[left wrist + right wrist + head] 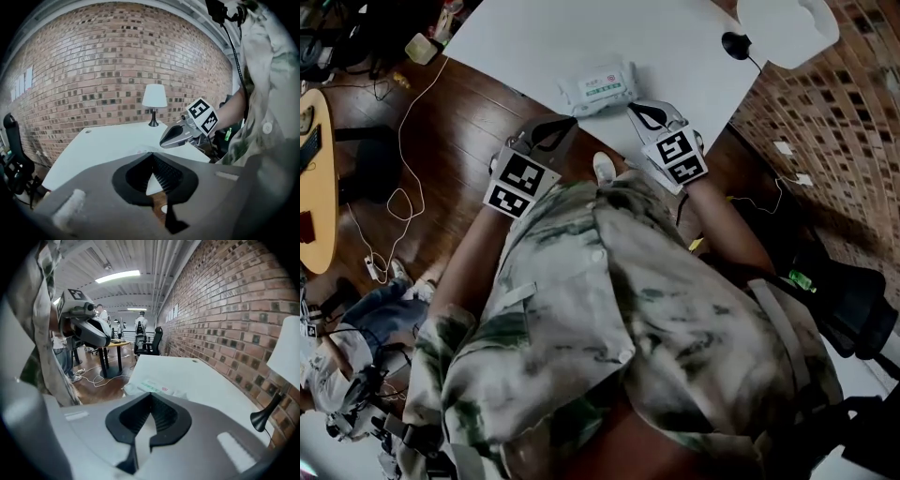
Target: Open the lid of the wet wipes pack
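Not started yet, we think. Wet wipes pack [598, 86] lies on the white table [534, 37], near its edge, lid looks down. L gripper [570, 122] & R gripper [634, 109] sit just beside it, both pinched closed, holding nothing. Next, prob.: hold pack, catch lid edge, lift.

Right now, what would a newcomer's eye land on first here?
The wet wipes pack lies flat near the front edge of the white table. The left gripper and the right gripper point at it from either side, jaws together and empty. A white lamp stands at the table's right end by the brick wall.
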Demonstrator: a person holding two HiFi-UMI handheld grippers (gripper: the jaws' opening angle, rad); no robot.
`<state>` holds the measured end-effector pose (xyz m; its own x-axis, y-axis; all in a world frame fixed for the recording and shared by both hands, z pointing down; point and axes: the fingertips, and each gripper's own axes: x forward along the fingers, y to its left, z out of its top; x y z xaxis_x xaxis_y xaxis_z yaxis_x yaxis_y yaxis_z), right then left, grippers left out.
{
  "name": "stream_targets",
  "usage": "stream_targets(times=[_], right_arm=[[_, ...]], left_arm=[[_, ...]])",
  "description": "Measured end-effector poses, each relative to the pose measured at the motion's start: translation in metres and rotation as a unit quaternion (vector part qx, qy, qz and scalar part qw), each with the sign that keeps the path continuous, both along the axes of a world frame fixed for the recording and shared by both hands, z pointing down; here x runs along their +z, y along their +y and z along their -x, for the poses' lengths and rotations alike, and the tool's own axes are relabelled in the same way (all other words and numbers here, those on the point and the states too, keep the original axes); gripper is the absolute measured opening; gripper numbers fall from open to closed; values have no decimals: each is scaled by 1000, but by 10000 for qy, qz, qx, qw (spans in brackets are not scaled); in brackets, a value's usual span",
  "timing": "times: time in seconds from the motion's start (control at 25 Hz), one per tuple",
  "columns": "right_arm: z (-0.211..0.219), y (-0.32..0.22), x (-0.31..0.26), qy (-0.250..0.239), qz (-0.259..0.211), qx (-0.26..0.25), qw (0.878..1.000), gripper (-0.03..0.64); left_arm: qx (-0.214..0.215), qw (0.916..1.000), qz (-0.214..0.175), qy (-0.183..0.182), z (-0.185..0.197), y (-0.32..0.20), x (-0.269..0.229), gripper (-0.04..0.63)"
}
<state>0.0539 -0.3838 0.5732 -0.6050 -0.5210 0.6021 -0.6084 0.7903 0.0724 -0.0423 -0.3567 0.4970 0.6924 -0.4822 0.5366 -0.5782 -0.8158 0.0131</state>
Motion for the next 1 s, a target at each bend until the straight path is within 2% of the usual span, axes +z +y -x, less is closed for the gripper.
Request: stream_targets(times=[0.28, 0.48, 0.52, 0.56, 0.68, 0.88, 1.0], right_arm=[[1, -22, 47, 135, 223, -530, 9983, 6], [8, -20, 54, 164, 304, -683, 9971, 6], [9, -20, 54, 177, 329, -679, 9970, 6], [9, -20, 55, 184, 350, -675, 9969, 6], [12, -19, 57, 159, 433, -665, 9967, 5], [10, -19, 57, 82, 435, -640, 9970, 0], [10, -17, 57, 71, 449, -657, 9968, -2]], left_arm=[[-29, 9963, -58, -859, -26, -40, 48, 4], [235, 9882, -104, -1509, -37, -49, 76, 5], [332, 9859, -95, -1636, -40, -49, 82, 14], [428, 9836, -59, -1749, -43, -47, 88, 65], [615, 9777, 42, -2007, -49, -46, 101, 67], [676, 9674, -179, -2433, -55, -55, 109, 67], [776, 9631, -204, -2568, -59, -55, 114, 69]])
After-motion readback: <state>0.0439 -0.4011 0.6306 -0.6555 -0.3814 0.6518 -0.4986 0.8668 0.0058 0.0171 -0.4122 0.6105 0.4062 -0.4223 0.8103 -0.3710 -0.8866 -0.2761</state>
